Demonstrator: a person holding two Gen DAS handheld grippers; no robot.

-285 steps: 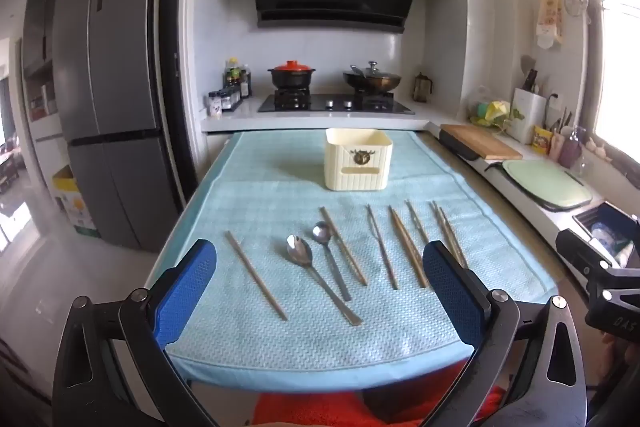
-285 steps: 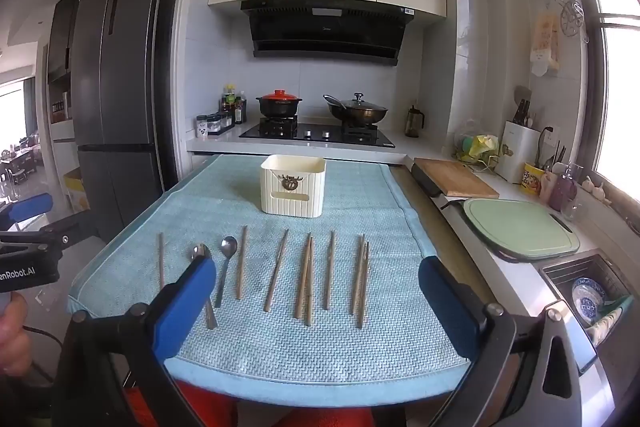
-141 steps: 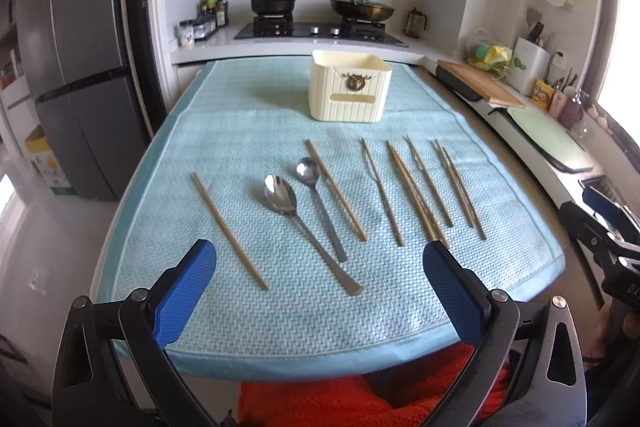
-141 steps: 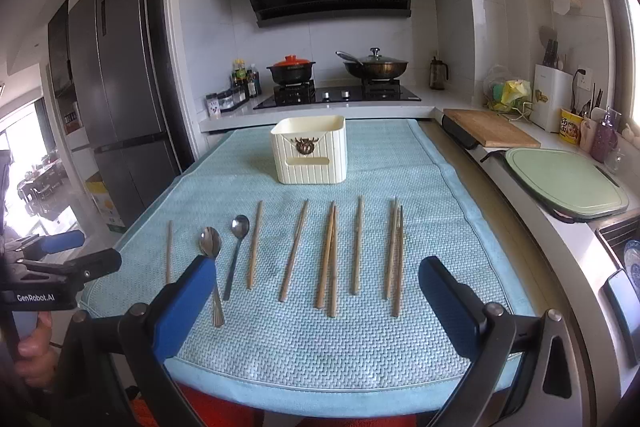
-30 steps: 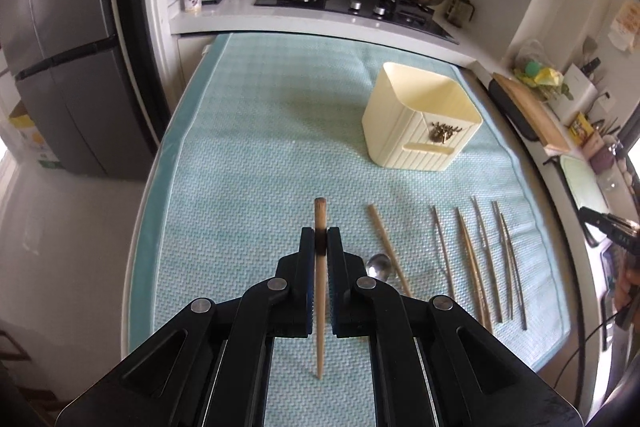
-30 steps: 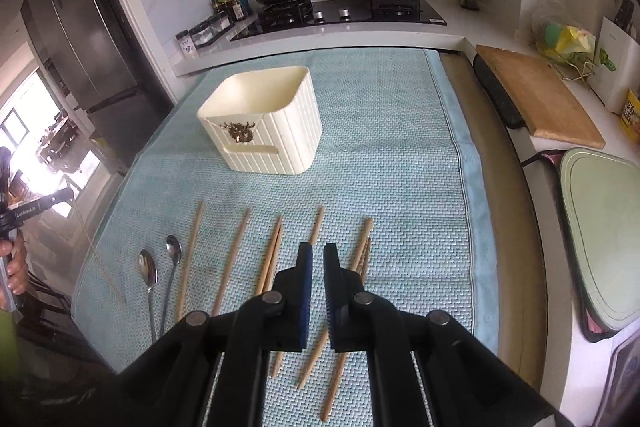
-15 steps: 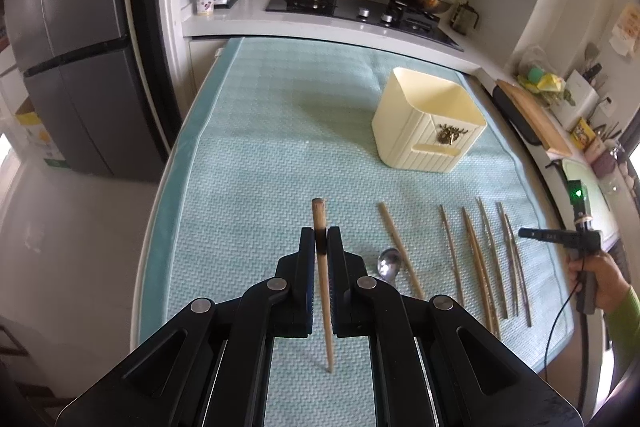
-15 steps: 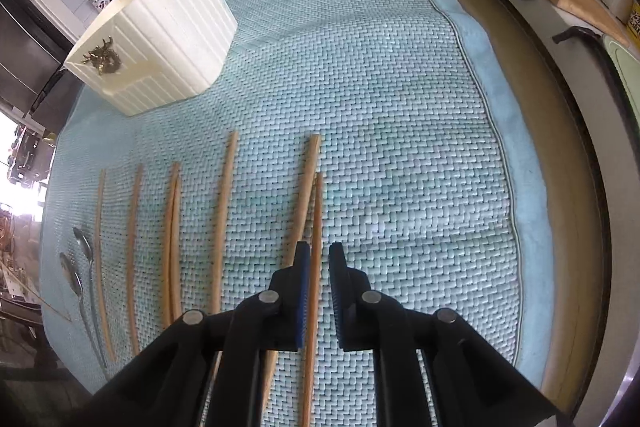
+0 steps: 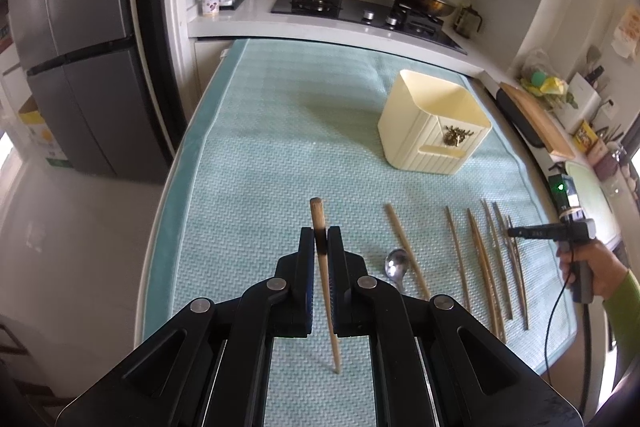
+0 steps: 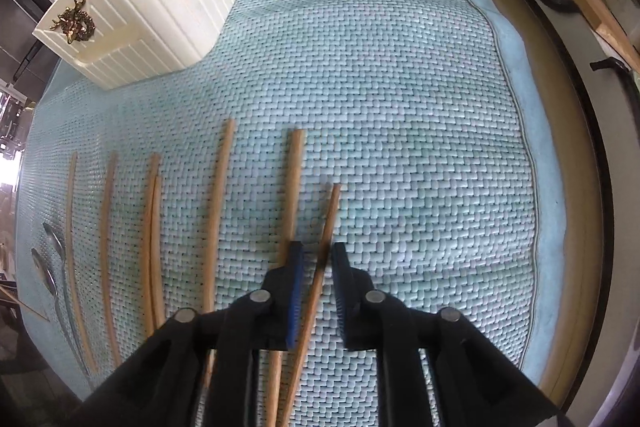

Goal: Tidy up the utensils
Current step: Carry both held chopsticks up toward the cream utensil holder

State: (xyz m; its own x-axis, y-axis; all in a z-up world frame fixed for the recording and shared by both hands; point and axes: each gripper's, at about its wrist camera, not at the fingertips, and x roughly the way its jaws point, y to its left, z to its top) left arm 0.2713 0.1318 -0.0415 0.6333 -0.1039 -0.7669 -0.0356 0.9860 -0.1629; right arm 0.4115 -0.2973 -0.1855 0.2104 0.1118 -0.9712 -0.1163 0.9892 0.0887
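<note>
The left gripper (image 9: 321, 247) is clamped tight on a chopstick (image 9: 326, 287), pinched near its thick end so the thin tip hangs down toward the mat (image 9: 256, 155); it is lifted clear, presumably ready to drop into the holder (image 9: 434, 131), which stands open-topped at the far right of the mat.

The right gripper (image 10: 314, 259) points steeply down over the right end of the row. Its jaws have just been opening and now stand a little apart, with the rightmost chopstick (image 10: 320, 259) lying between them. The pads straddle the stick without visibly pressing on it, so it looks set for a pinch, not yet gripped. This stick lies aslant, its near end crossing toward its neighbour (image 10: 292, 187), which makes the narrow gap useful: it may take one stick and leave the other.

Further left on the mat lie more chopsticks, roughly parallel, and two spoons (image 10: 50, 259) at the far left. Most of the sorting remains.
</note>
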